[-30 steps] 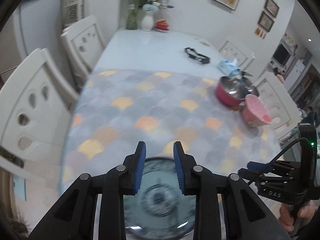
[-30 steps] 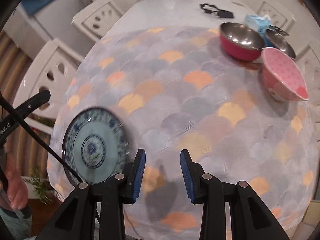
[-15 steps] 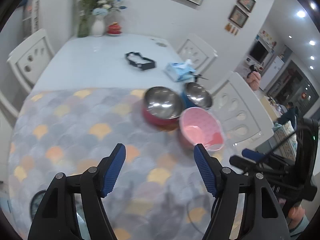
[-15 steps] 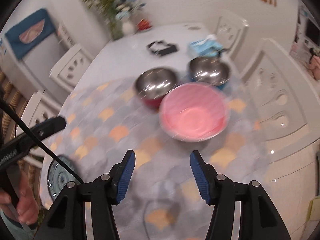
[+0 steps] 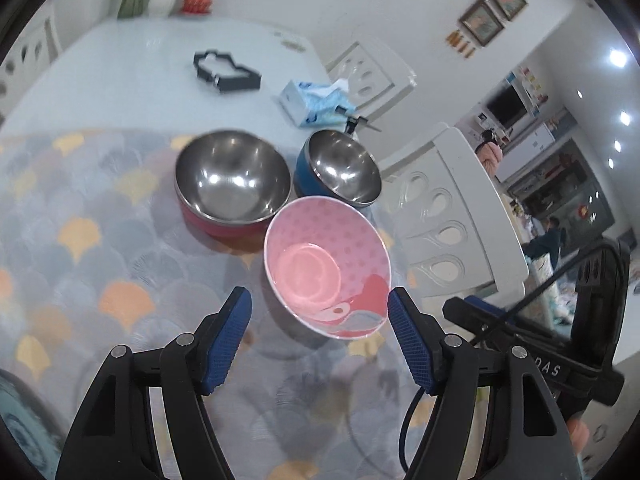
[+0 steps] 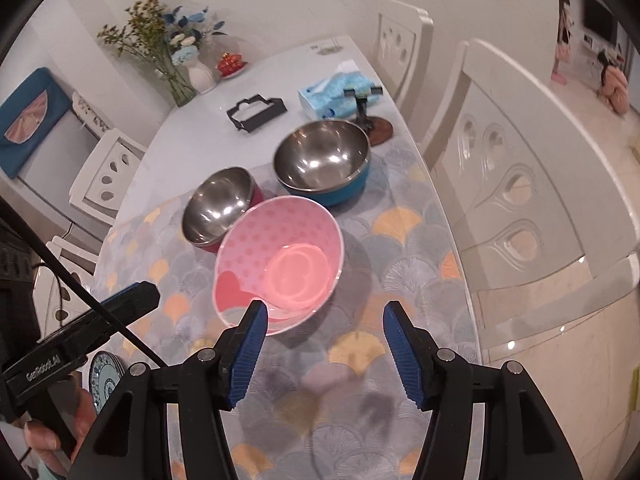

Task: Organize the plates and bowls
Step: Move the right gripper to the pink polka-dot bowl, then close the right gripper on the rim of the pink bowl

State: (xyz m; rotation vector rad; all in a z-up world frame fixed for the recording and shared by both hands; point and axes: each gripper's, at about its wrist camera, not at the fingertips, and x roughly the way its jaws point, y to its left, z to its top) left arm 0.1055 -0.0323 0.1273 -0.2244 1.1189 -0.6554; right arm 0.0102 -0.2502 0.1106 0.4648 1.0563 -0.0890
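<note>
A pink bowl (image 5: 326, 268) stands on the patterned mat, also in the right wrist view (image 6: 280, 264). Behind it stand a steel bowl with a red outside (image 5: 232, 184) (image 6: 220, 208) and a steel bowl with a blue outside (image 5: 340, 166) (image 6: 322, 160). My left gripper (image 5: 319, 308) is open and empty, its jaws either side of the pink bowl's near rim. My right gripper (image 6: 322, 322) is open and empty just in front of the pink bowl. A blue-patterned plate (image 6: 105, 376) lies at the mat's near left edge, also at the edge of the left wrist view (image 5: 16, 420).
A tissue box (image 5: 316, 102) (image 6: 334, 96), a black frame (image 5: 226, 72) (image 6: 256, 111), a small stand on a brown coaster (image 6: 370, 122) and vases of flowers (image 6: 176, 60) stand further back. White chairs (image 6: 532, 196) ring the table. The table edge runs close on the right.
My left gripper let go of the blue-patterned plate, opened wide and swung right to the pink bowl. My right gripper opened wider and moved up to the same bowl.
</note>
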